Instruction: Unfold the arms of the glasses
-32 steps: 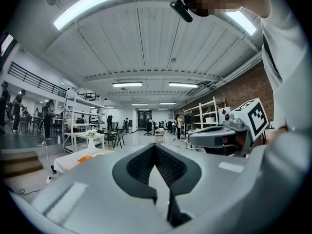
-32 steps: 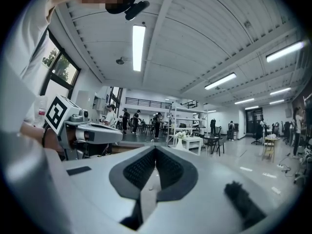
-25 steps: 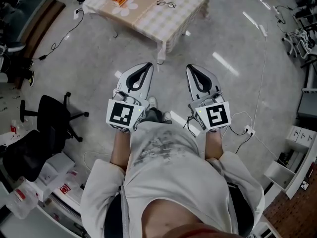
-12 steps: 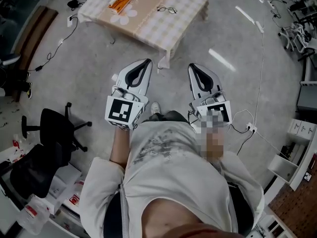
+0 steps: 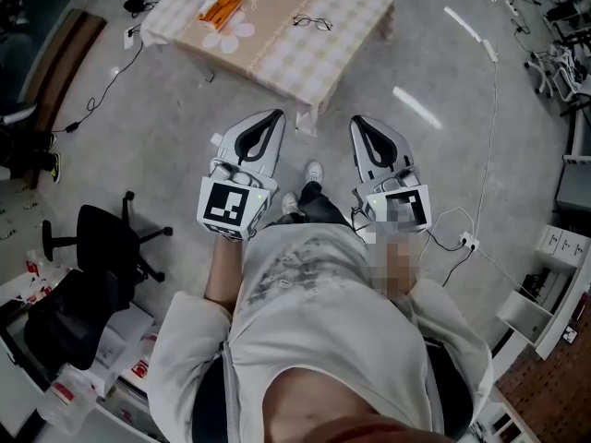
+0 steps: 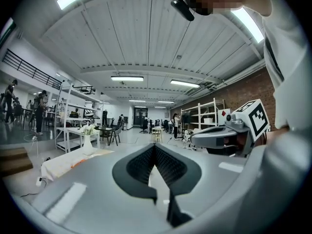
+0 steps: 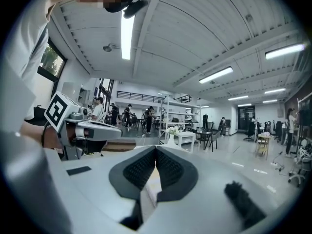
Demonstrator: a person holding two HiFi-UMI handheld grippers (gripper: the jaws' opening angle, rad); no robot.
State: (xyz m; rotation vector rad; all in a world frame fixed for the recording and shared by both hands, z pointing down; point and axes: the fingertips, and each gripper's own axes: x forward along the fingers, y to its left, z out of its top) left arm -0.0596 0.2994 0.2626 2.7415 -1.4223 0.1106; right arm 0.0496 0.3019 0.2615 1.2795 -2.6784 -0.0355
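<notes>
Far ahead on the low checked table (image 5: pixel 305 58), the glasses (image 5: pixel 312 22) lay toward its right side, well apart from both grippers. The left gripper (image 5: pixel 279 115) and right gripper (image 5: pixel 356 121) were held side by side before the person's chest, each with jaws closed together on nothing.

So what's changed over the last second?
The person has stepped toward the table: it and the glasses sit lower in the head view, and a shoe is now forward. Nothing taken or released. The left gripper and right gripper are as before: jaws shut, empty, side by side.
</notes>
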